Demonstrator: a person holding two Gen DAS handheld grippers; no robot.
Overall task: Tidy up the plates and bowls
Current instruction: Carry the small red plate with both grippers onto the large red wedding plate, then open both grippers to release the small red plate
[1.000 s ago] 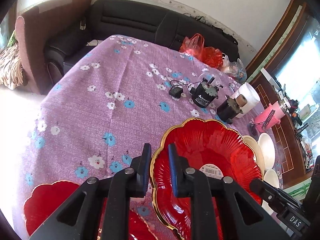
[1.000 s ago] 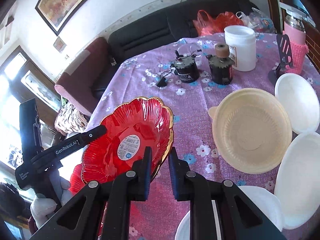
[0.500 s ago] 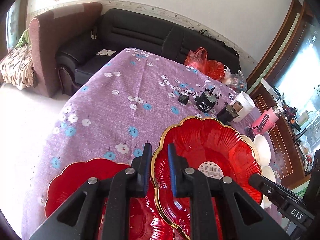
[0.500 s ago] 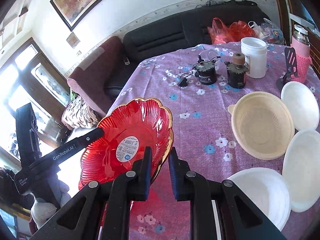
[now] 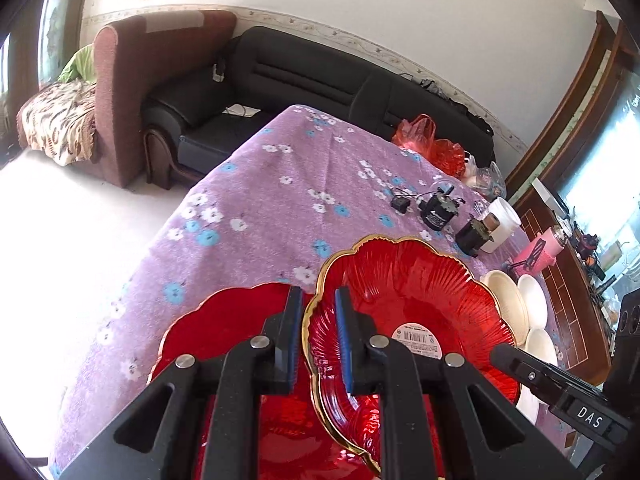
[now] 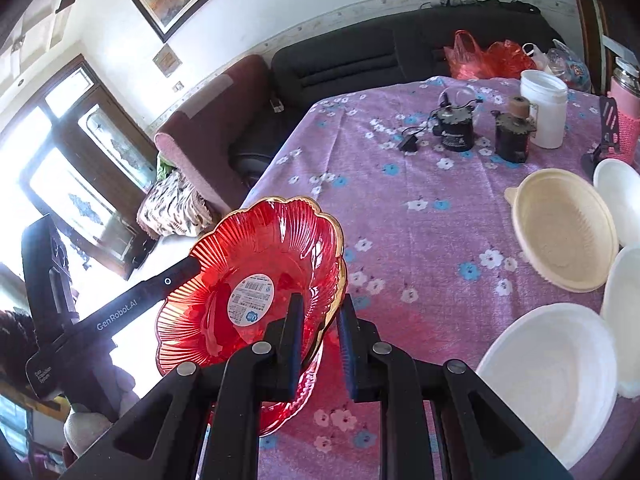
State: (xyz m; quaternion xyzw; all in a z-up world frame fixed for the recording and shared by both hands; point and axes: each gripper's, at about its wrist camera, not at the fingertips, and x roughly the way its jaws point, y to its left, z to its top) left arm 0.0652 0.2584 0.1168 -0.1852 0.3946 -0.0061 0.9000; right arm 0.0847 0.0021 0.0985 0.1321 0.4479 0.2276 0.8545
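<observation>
Both grippers pinch the same red glass plate (image 5: 404,292) by its gold rim, one on each side. The left gripper (image 5: 316,340) has its jaws pressed onto the plate's near-left edge; the right gripper (image 6: 318,340) clamps the opposite edge, its jaws closed on the scalloped rim. The plate is held tilted, off the surface (image 5: 272,208), with a round white label in its centre.

Directly beneath it lies a second red plate (image 5: 228,320) on the purple flowered cloth, at the near-left corner — the held plate overlaps it in both views.

To the right sit a cream bowl (image 6: 564,236) and three white bowls (image 6: 548,376), close together. Farther back stand two small dark motors (image 6: 456,128), a white jar (image 6: 544,108) and red plastic bags (image 6: 484,56) at the far edge.
</observation>
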